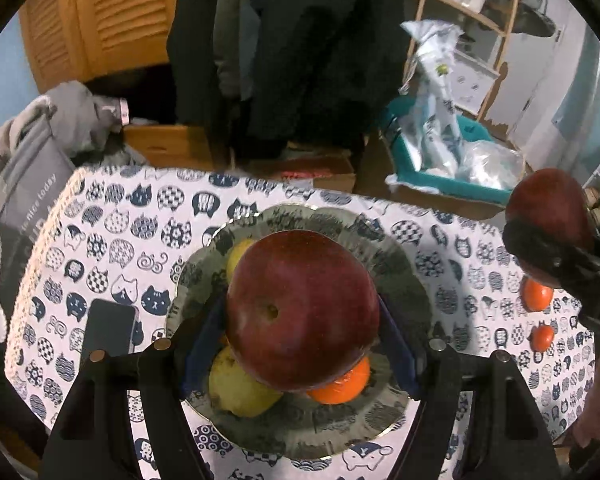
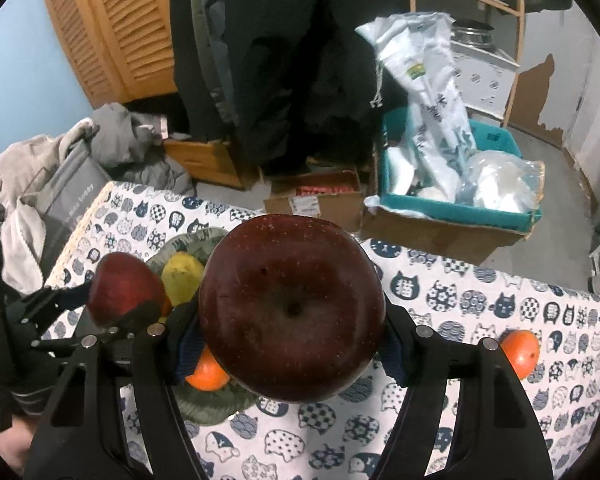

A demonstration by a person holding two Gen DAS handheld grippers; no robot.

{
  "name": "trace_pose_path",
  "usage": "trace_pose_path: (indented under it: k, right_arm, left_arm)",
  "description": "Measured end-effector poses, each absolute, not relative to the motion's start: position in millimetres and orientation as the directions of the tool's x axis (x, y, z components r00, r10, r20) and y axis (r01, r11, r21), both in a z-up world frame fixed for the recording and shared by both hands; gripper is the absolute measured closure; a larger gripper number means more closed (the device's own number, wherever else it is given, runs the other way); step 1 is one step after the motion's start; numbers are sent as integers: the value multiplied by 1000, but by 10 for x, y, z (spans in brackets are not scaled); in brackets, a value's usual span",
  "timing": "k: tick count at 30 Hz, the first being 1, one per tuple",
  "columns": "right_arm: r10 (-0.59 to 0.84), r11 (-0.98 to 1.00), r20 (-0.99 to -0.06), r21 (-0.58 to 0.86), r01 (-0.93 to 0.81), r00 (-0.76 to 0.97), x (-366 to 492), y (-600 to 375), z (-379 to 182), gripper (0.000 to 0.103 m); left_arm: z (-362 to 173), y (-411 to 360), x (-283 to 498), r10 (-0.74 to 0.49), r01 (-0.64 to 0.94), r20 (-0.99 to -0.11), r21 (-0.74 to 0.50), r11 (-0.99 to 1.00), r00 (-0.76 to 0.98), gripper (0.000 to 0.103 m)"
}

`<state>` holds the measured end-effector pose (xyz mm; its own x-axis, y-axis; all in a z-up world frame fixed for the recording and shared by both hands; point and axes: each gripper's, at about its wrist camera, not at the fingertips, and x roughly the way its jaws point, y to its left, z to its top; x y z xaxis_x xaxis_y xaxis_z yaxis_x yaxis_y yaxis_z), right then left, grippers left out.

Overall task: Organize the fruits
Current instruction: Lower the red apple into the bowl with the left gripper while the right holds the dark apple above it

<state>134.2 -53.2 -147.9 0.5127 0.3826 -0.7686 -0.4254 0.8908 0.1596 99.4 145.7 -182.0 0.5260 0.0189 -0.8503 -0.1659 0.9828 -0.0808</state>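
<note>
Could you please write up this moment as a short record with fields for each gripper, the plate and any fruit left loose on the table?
left gripper: shut on a red apple, above the plate
right gripper: shut on a darker red apple, beside the plate
plate: grey patterned, holds two yellow fruits and an orange
loose fruit: two small oranges on the cat-print tablecloth
also on table: black phone

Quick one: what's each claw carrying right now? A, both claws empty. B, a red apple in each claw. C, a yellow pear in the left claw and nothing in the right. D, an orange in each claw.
B: the left claw grips a round red apple over the patterned plate, and the right claw grips a darker red apple.
</note>
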Motion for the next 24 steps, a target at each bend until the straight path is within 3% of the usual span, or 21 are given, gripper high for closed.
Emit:
trace_pose_path:
  k: [14, 24]
  right_arm:
    - [358, 893, -819, 161, -421, 448, 1464, -364, -1840, 31]
    - [361, 896, -824, 175, -409, 437, 1502, -396, -1881, 31]
  left_arm:
    - [-2330, 1466, 1154, -16, -170, -908, -96, 981, 418, 27]
    - [-2383, 1323, 1175, 4, -126, -913, -52, 991, 409, 27]
